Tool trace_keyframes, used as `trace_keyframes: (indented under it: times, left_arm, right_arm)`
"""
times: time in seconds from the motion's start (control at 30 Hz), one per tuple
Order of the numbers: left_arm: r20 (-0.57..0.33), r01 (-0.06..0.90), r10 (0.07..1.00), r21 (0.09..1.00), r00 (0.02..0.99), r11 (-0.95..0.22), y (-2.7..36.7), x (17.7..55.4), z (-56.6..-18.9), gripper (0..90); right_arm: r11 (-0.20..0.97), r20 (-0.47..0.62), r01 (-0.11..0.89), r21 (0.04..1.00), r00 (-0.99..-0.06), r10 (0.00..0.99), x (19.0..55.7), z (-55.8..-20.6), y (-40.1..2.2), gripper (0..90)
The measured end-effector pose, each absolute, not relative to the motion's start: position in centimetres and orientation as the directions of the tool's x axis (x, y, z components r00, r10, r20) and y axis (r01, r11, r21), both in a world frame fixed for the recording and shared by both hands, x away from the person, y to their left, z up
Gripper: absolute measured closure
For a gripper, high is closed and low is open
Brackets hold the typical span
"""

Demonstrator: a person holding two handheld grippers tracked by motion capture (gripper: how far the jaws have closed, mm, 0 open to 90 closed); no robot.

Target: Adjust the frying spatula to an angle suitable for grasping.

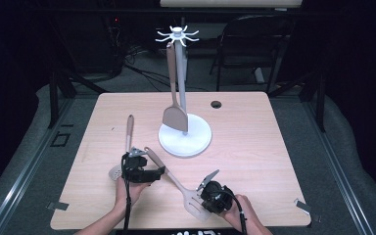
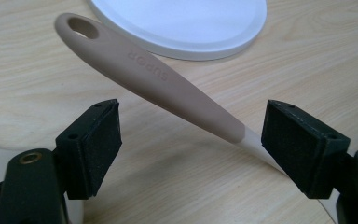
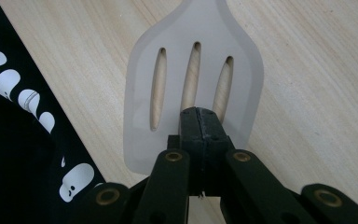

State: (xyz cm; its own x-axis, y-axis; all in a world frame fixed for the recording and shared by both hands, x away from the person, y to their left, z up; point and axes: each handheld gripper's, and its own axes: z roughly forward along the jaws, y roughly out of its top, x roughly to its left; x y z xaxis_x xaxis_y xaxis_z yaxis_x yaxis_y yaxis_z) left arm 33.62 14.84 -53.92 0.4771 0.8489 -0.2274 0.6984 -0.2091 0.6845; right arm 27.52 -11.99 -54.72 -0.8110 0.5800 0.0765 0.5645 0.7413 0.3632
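Observation:
A slotted spatula (image 1: 174,178) with a taupe handle and pale head lies slantwise on the wooden table (image 1: 254,147). My left gripper (image 1: 160,171) is low over its handle. In the left gripper view that handle (image 2: 158,74) runs between the jaws, which stand wide apart, and neither of the pads (image 2: 98,140) touches it. My left gripper (image 2: 193,112) is open. My right gripper (image 1: 203,203) is at the spatula's head. Seen along its jaws, my right gripper (image 3: 200,119) is shut, its tips over the slotted head (image 3: 191,70) with nothing between them.
A white stand (image 1: 196,142) with hooks on top rises at the table's middle, and a taupe turner (image 1: 175,117) hangs from it. Another utensil (image 1: 129,129) lies left of my left gripper. A black printed cloth (image 3: 18,93) lines the near edge.

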Motion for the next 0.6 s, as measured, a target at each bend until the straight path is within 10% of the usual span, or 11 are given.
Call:
trace_keyframes:
  times: [0.6]
  left_arm:
    - [-0.248, 0.734, 0.850, 0.646, 0.464, -0.212, 13.5, 34.6, -55.2, 30.2]
  right_arm:
    - [0.735, 0.073, 0.566, 0.374, -0.808, 0.585, 27.3, -54.8, -12.0, 90.0]
